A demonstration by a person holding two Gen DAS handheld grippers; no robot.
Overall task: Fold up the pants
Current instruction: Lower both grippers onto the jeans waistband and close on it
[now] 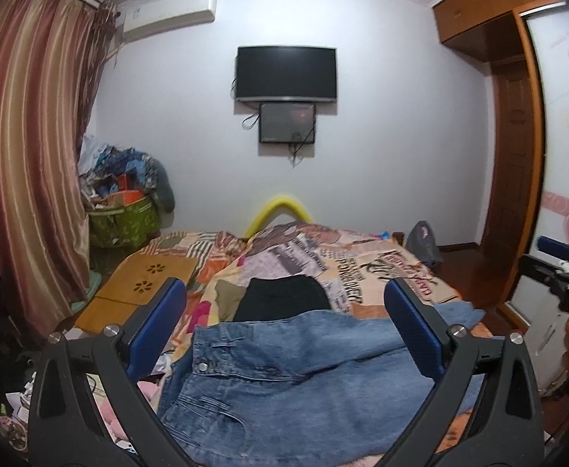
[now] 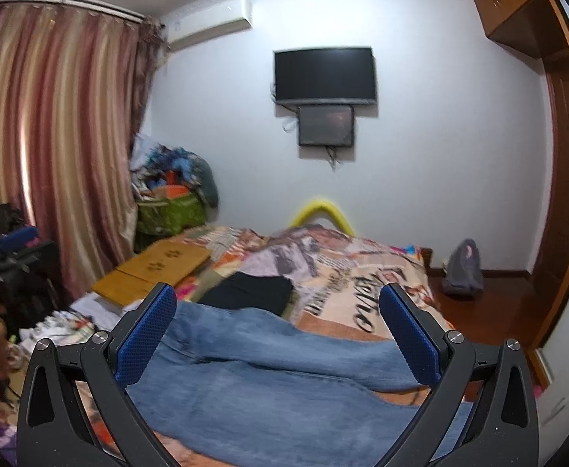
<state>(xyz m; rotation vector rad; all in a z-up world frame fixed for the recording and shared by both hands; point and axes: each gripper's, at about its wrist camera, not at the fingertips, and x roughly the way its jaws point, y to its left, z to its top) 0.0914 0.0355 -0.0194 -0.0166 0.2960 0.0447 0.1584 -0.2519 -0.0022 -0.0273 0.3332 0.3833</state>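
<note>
Blue jeans [image 1: 284,373] lie spread on the bed. The left wrist view shows the waistband with its metal button [image 1: 203,367]. The right wrist view shows the two legs [image 2: 284,373] lying side by side. My left gripper [image 1: 284,303] is open and empty, held above the waist end. My right gripper [image 2: 278,307] is open and empty, held above the legs. The right gripper also shows at the right edge of the left wrist view [image 1: 556,268]. A folded black garment [image 1: 284,297] lies on the bed just beyond the jeans.
The bed carries a patterned blanket [image 1: 362,268]. A wooden lap board [image 1: 144,288] lies at its left side. A full green basket [image 1: 123,218] stands by the striped curtain [image 1: 27,155]. A grey bag [image 2: 463,268] sits on the floor right of the bed.
</note>
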